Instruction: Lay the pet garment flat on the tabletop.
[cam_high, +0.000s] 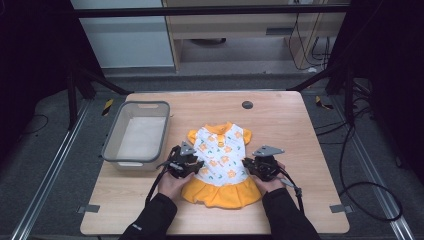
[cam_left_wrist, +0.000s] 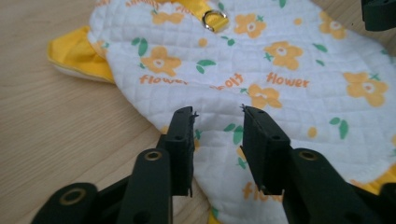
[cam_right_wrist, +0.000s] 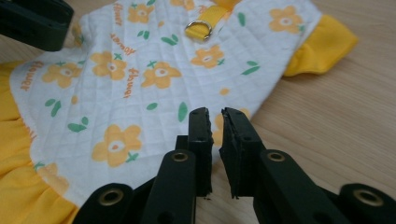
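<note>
Nearest the person's side of the table (cam_high: 300, 210), the yellow ruffled skirt (cam_high: 220, 192) of the small dress (cam_high: 220, 155) lay flat, with a hand and its claw at either flank. The left claw (cam_left_wrist: 218, 113) stood released, its jaws parted over the dress's quilted white edge with cloth beneath the gap but nothing pinched. The right claw (cam_right_wrist: 215, 114) was nearly closed, only a narrow slit between its jaws at the opposite edge, and whether it nipped any fabric could not be told. Judged from this, the likeliest trouble was an uneven hold: if one side had cloth and the other did not, any lift or fold would have dragged the dress askew and bunched the skirt. A shallow bite on the thick quilted edge could also have slipped free, or caught just the top layer and peeled the garment open. Farther up, the metal ring (cam_left_wrist: 215, 21) on its yellow strap near the collar could have snagged a jaw if a claw swept across. Beyond the dress at its left, the grey bin (cam_high: 137, 132) sat apart; a careless swing of the left claw might have knocked its rim.
</note>
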